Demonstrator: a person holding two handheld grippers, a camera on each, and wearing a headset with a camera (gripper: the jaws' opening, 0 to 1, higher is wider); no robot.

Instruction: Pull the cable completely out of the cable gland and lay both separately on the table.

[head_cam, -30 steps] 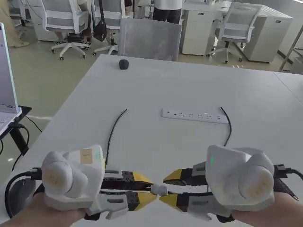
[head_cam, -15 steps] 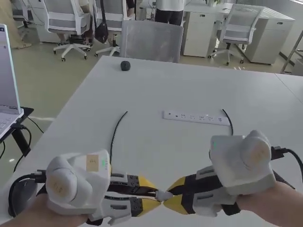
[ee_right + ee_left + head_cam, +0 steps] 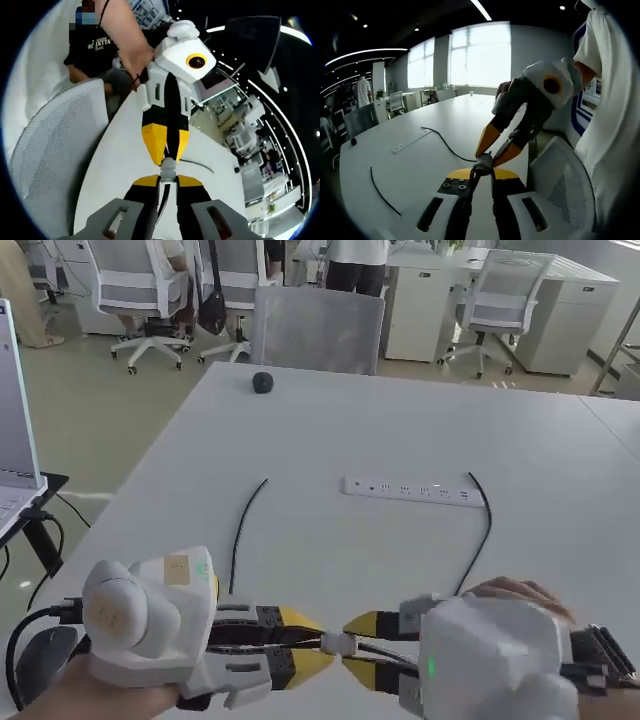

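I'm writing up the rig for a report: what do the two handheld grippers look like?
Both the left gripper and the right gripper have bulky rounded white housings, black jaw arms and yellow wedge-shaped tips. The left carries a tan sticker and trails a black lead; the right shows a green light.

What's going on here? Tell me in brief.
A person works two handheld grippers over the table. The left gripper and right gripper meet tip to tip, both apparently shut on a small gland held above the near table edge. A thin cable runs from the gland back between the left jaws, so it seems not yet pulled out.
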